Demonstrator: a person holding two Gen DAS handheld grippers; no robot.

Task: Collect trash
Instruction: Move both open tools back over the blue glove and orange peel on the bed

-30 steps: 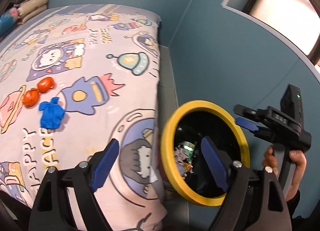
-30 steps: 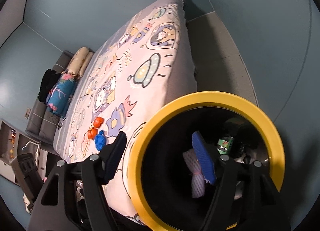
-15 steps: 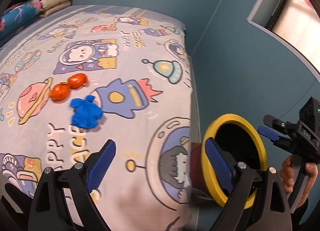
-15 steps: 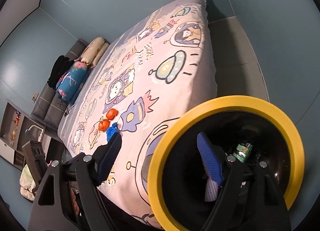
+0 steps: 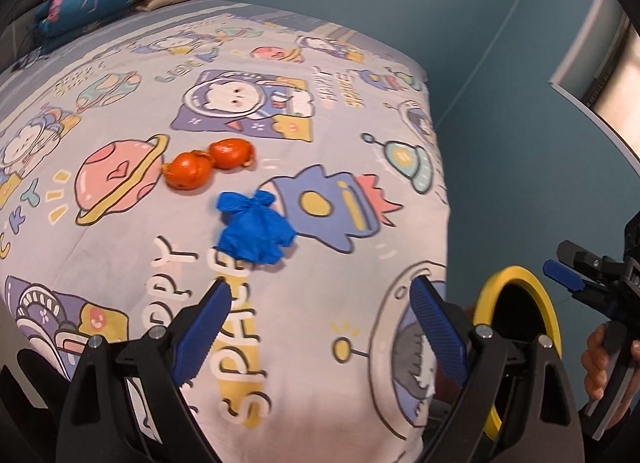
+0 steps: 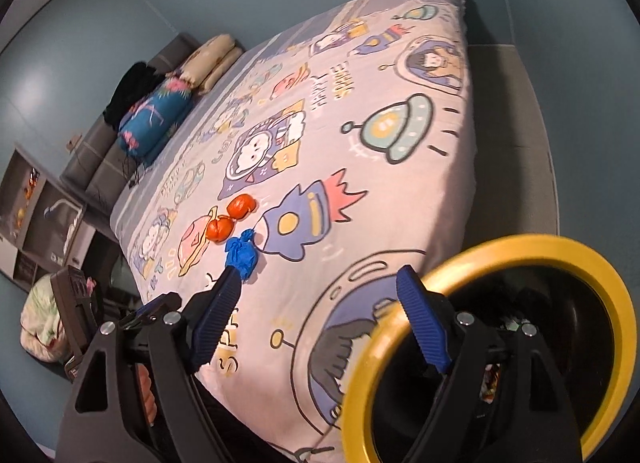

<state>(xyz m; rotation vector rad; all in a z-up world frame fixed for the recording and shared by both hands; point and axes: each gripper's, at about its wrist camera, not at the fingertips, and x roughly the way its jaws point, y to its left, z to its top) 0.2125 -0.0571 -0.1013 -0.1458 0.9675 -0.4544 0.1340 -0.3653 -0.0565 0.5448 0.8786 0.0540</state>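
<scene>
On bed sheet [image 5: 120, 247]: blue glove [image 5: 254, 233], orange peels [image 5: 208, 163] | left tool [image 5: 320, 327] spread, empty | right tool [image 6: 320, 315] spread, empty

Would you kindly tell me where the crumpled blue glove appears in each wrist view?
Left wrist: crumpled blue glove lies centre frame on the cartoon bedsheet.
Right wrist: the glove sits left of centre.
Shared landmark: two orange peel pieces just beyond the glove.
</scene>
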